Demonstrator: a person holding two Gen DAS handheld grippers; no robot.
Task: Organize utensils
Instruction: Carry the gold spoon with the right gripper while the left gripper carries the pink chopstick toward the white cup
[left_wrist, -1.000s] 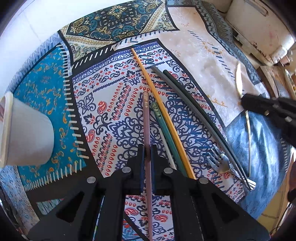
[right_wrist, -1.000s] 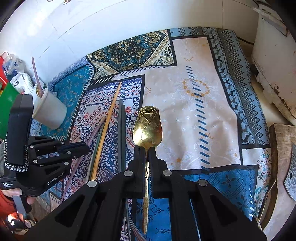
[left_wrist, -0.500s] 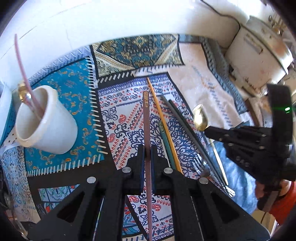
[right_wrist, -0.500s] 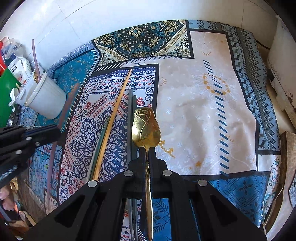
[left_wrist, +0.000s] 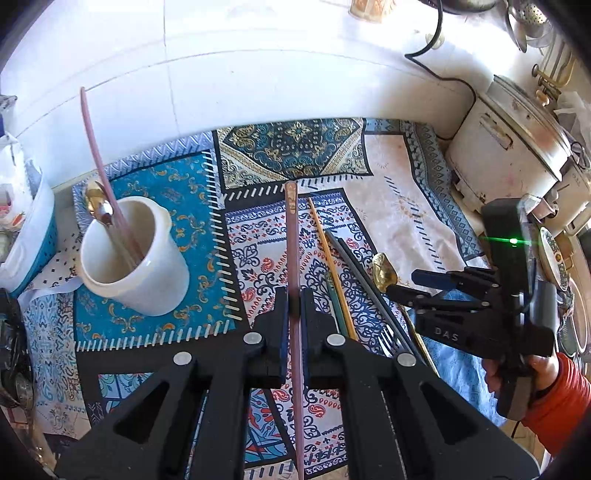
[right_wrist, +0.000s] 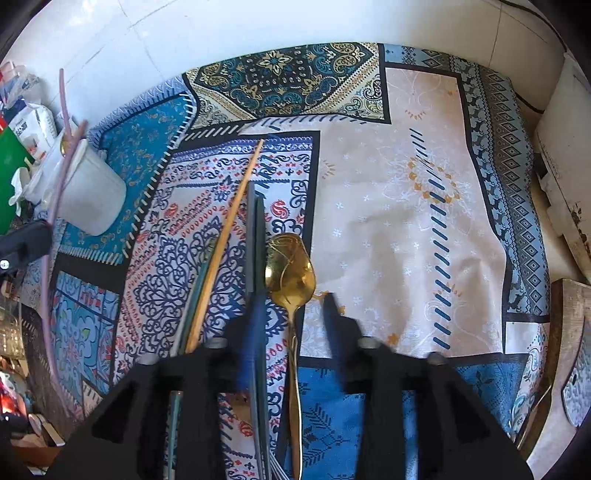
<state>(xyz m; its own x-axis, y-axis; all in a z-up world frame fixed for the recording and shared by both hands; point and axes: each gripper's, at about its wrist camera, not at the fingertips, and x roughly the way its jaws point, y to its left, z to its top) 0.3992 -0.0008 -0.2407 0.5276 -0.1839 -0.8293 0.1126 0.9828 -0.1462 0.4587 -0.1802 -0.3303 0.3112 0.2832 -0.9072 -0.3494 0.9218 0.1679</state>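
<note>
From the left wrist camera, the left gripper (left_wrist: 294, 302) has its jaws squeezed tight on a long pink stick (left_wrist: 291, 251). The stick points up and away, high above the patterned cloth (left_wrist: 177, 177). The white cup (left_wrist: 135, 258) sits to the left on the blue part of the cloth. It already holds a matching pink stick (left_wrist: 99, 155) and a small spoon (left_wrist: 98, 206). I think the job now is to drop this stick in the cup too. To do it well, swing left, tip the stick so its low end goes in first, and let go only when it is inside. The stick already in the cup leans out, so the new one could bump it. More sticks (left_wrist: 332, 266) and a fork (left_wrist: 388, 338) lie on the cloth to the right. A rice cooker (left_wrist: 509, 147) sits far right, well out of the way.

From the right wrist camera, the right gripper (right_wrist: 291, 306) has its jaws wide open. A gold spoon (right_wrist: 290, 273) is between them, and nothing is pinching it. It looks to be lying on the cloth, just beside two dark sticks (right_wrist: 255, 236) and a yellow stick (right_wrist: 236, 206). The cup shows at far left. The spoon should go there next.
</note>
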